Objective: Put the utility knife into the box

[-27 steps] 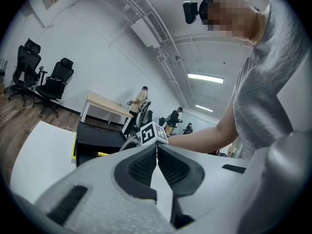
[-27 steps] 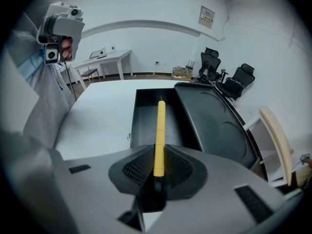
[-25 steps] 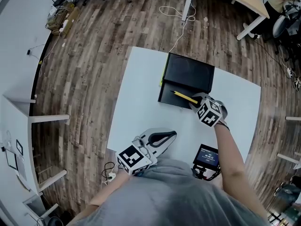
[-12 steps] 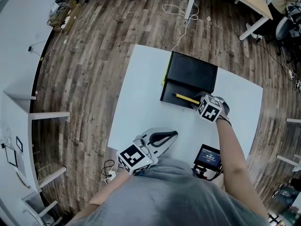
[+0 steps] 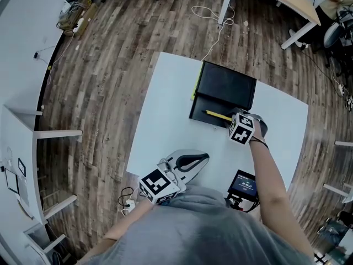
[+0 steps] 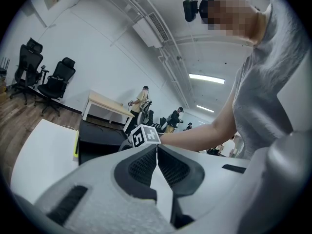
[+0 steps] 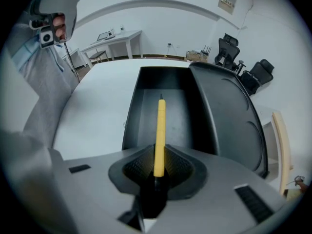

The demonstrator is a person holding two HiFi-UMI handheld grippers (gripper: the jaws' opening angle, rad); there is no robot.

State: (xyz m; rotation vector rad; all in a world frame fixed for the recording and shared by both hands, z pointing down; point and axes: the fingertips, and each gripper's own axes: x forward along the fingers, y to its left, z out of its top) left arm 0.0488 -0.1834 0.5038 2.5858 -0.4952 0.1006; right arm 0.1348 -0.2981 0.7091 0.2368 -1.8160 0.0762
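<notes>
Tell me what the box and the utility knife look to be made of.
Box: likely moulded plastic, matte black; smooth walls, rounded corners, only a dull sheen. Utility knife: yellow body, probably plastic, satin finish; even colour, no metallic glint.

The utility knife (image 7: 159,130), slim and yellow with a dark butt end, is clamped by that end in the right gripper (image 7: 158,167). It reaches out lengthwise over the tray of the box (image 5: 209,102). Whether it touches the tray floor cannot be told. The box is black and open, its lid (image 5: 227,86) folded back, and it sits at the far edge of the white table (image 5: 165,115).
</notes>
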